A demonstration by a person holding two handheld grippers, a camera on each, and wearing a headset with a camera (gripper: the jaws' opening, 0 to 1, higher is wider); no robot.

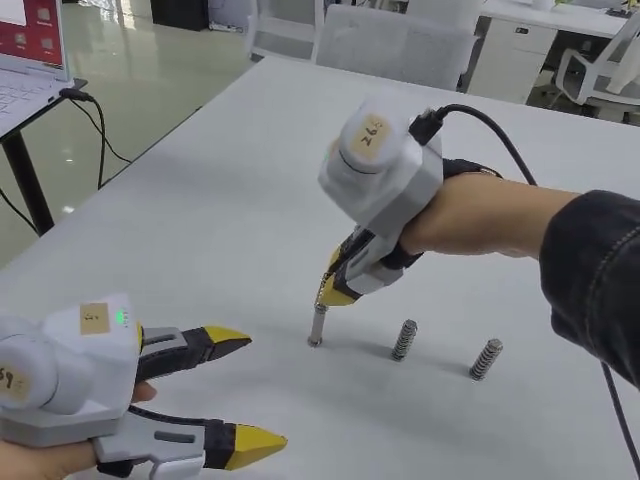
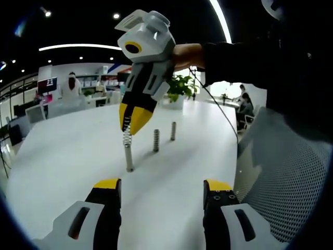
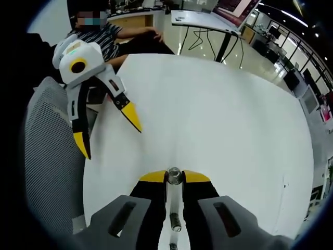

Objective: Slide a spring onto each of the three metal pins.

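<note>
Three upright metal pins stand in a row on the white table. The left pin is bare at its lower part; the middle pin and the right pin each wear a spring. My right gripper hangs just above the left pin, shut on a spring whose bottom end meets the pin top. From the right gripper view, the spring sits pinched between the yellow tips. My left gripper stands open near the table's front left, nothing between its jaws.
A laptop sits on a side stand at far left, with cables hanging. A grey chair stands beyond the table's far edge. A black cable runs from my right gripper over the forearm.
</note>
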